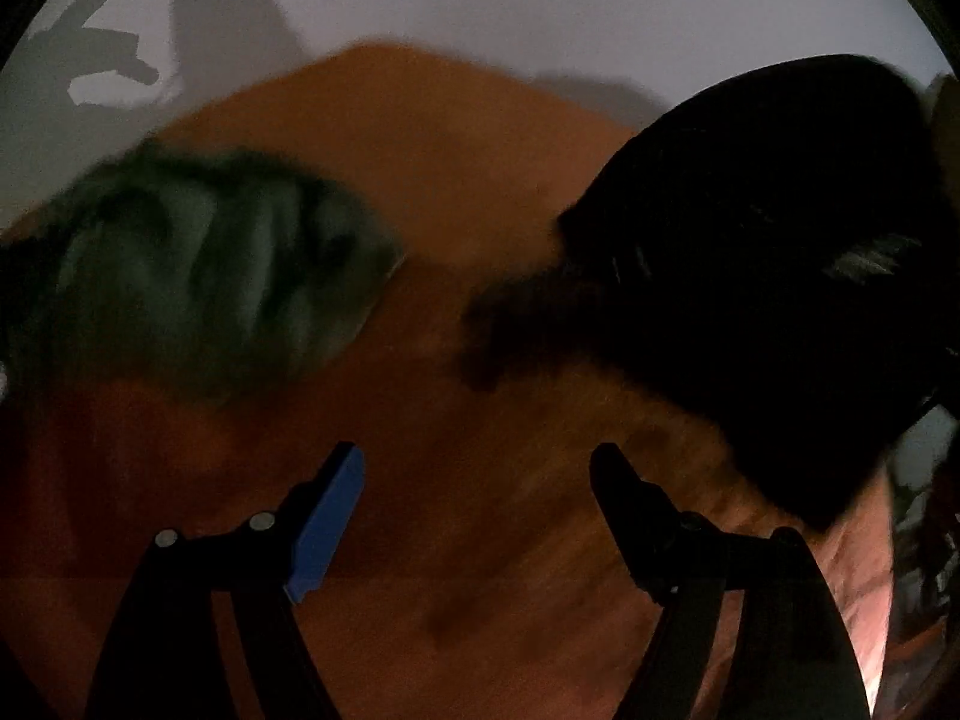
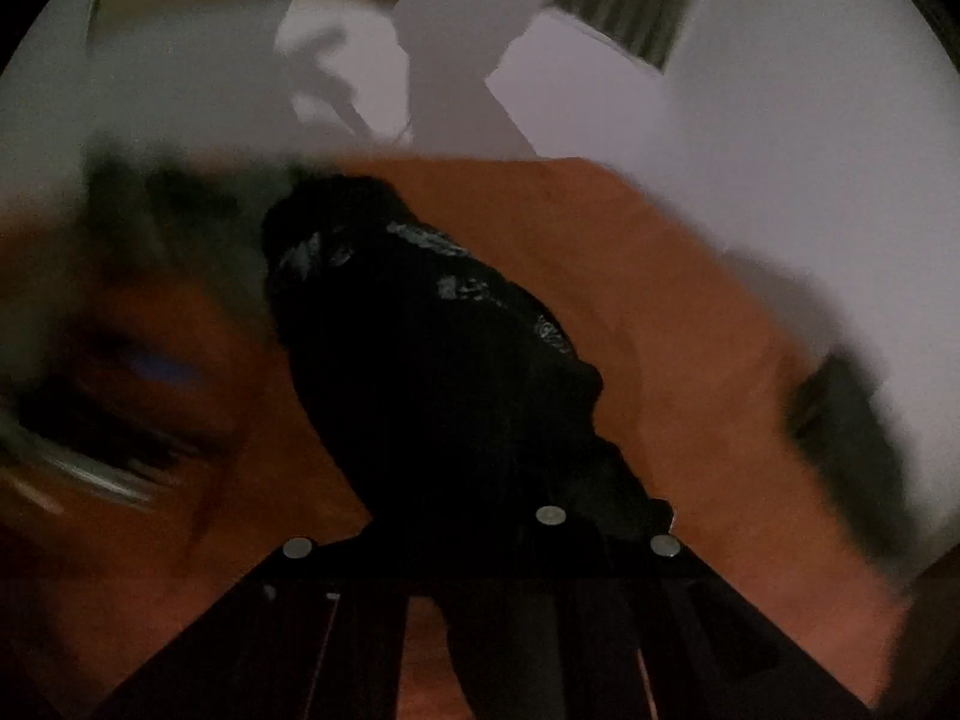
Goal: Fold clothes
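Note:
A black garment (image 1: 768, 276) with a pale print hangs at the right of the left wrist view, above the orange-brown table (image 1: 420, 180). A crumpled grey-green garment (image 1: 204, 276) lies on the table at the left. My left gripper (image 1: 477, 480) is open and empty above the table, between the two garments. In the right wrist view the black garment (image 2: 432, 360) runs from mid-frame down into my right gripper (image 2: 480, 534), which is shut on it; the fingertips are hidden by the cloth. The grey-green garment (image 2: 168, 204) shows blurred at the left.
A white wall (image 1: 540, 12) with arm shadows stands behind the table. The table's far edge (image 2: 540, 165) shows in the right wrist view. A dark blurred object (image 2: 852, 432) sits near the table's right edge. Both views are dim and motion-blurred.

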A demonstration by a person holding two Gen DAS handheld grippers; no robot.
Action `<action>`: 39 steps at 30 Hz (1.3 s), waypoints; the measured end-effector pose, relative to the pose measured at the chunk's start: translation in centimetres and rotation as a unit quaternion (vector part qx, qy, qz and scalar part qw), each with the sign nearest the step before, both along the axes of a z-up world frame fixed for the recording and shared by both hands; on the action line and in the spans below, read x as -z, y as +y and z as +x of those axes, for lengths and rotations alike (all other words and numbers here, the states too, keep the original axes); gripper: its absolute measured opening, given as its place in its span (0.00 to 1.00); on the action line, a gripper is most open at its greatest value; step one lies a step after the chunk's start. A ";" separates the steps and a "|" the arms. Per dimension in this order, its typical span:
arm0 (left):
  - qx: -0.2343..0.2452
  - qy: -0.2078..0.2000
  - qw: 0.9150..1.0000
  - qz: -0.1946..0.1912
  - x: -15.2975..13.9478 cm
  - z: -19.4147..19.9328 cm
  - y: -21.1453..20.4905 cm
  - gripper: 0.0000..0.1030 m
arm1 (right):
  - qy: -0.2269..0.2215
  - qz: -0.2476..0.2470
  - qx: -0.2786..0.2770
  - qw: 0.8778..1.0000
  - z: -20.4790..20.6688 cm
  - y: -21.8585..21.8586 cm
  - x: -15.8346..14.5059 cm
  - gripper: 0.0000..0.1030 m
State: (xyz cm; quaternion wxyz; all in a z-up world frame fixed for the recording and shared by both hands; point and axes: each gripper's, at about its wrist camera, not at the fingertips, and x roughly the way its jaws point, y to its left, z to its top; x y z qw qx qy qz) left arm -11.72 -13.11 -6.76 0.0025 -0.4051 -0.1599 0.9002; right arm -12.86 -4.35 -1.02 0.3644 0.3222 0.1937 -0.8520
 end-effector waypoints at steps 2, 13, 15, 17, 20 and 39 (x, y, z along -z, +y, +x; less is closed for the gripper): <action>0.010 0.036 0.999 0.000 -2.4 -0.6 1.4 0.77 | -0.092 -0.094 0.011 0.991 -1.1 3.5 -3.2 0.05; 0.040 0.074 0.992 -0.099 -6.1 -10.8 7.9 0.77 | -0.398 -0.249 0.218 0.856 -13.0 24.0 9.1 0.23; 0.032 0.062 0.994 -0.089 -5.7 -11.1 7.2 0.77 | -0.412 -0.258 0.236 0.841 -12.9 26.7 11.5 0.41; 0.031 0.050 0.994 -0.088 -4.9 -11.0 6.8 0.77 | -0.418 -0.281 0.242 0.829 -11.8 28.9 12.6 0.41; 0.045 0.016 0.996 -0.082 -2.8 -10.6 6.6 0.77 | -0.426 -0.316 0.251 0.810 -10.2 32.3 14.3 0.41; 0.149 -0.129 0.978 0.063 6.4 -6.3 7.6 0.77 | -0.461 -0.389 0.261 0.754 1.7 32.2 21.1 0.41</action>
